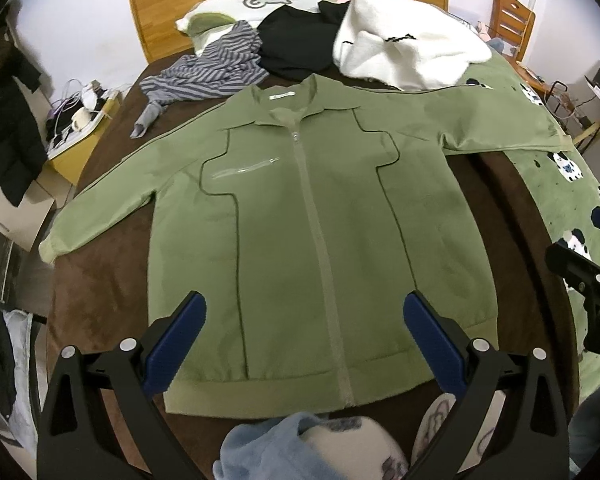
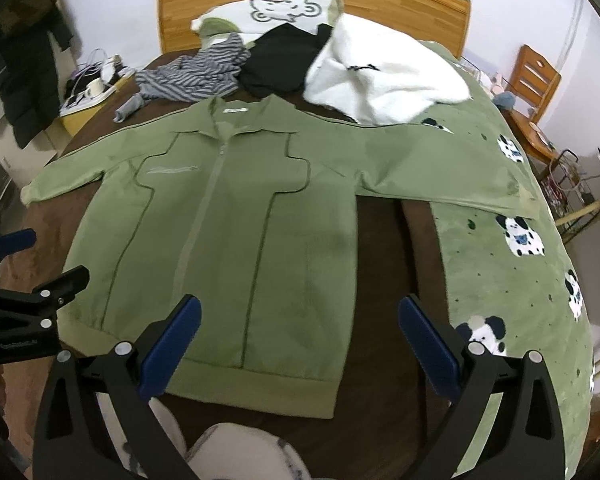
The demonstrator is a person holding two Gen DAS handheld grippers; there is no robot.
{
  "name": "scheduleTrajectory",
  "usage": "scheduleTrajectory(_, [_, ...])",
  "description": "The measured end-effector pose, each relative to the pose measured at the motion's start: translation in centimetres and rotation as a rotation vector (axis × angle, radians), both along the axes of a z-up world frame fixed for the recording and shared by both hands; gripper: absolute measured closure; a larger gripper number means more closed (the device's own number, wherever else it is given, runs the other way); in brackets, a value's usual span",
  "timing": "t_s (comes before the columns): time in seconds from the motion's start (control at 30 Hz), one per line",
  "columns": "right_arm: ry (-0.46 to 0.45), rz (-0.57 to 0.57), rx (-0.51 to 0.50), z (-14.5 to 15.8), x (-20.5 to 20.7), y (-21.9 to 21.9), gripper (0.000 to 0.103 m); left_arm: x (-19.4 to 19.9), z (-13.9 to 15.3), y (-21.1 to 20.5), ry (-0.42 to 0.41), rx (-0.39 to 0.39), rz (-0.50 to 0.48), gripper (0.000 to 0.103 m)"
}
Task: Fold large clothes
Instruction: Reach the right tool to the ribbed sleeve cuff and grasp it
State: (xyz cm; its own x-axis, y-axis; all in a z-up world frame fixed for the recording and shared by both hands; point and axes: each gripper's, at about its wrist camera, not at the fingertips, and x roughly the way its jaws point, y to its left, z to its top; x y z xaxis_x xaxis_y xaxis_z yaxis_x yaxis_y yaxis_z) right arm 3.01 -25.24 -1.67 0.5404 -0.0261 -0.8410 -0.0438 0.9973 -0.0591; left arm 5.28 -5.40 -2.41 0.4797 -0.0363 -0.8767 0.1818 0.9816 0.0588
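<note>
A green zip-up jacket (image 1: pixel 312 220) lies flat and face up on the brown bed cover, zipped, both sleeves spread outward, hem nearest me. My left gripper (image 1: pixel 304 312) hovers open above the hem with nothing between its blue pads. In the right wrist view the same jacket (image 2: pixel 220 240) fills the left and centre. My right gripper (image 2: pixel 300 316) hangs open over the jacket's right hem corner and holds nothing. The right gripper's black body (image 1: pixel 588 292) shows at the right edge of the left wrist view, and the left gripper's body (image 2: pixel 24 308) at the left edge of the right wrist view.
Behind the collar lie a striped garment (image 1: pixel 204 76), a black garment (image 1: pixel 296 44) and a white fleece (image 1: pixel 400 52), before a pillow and wooden headboard (image 1: pixel 172 12). A green dog-print blanket (image 2: pixel 520 260) covers the bed's right side. A cluttered yellow box (image 1: pixel 80 136) stands left, a wooden chair (image 2: pixel 536 84) right.
</note>
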Motion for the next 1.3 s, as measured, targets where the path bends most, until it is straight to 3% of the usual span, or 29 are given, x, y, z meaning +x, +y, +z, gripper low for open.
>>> scheduleTrajectory(0.53, [-0.044, -0.297, 0.053, -2.0, 6.4, -12.7, 0.006, 11.6, -3.4, -8.6, -0.011, -0.050, -0.136, 0.006])
scheduleTrajectory(0.8, [-0.047, -0.459, 0.101, -5.1, 9.0, -19.8, 0.006, 19.1, -8.9, -15.2, 0.008, -0.018, -0.242, 0.006])
scheduleTrajectory(0.97, [-0.031, -0.526, 0.079, -7.1, 10.4, -22.8, 0.006, 23.5, -12.4, -19.4, 0.033, -0.004, -0.294, 0.006])
scheduleTrajectory(1.3, [-0.029, -0.586, 0.086, -9.8, 13.0, -26.1, 0.006, 27.3, -16.6, -23.9, 0.056, -0.016, -0.353, 0.006])
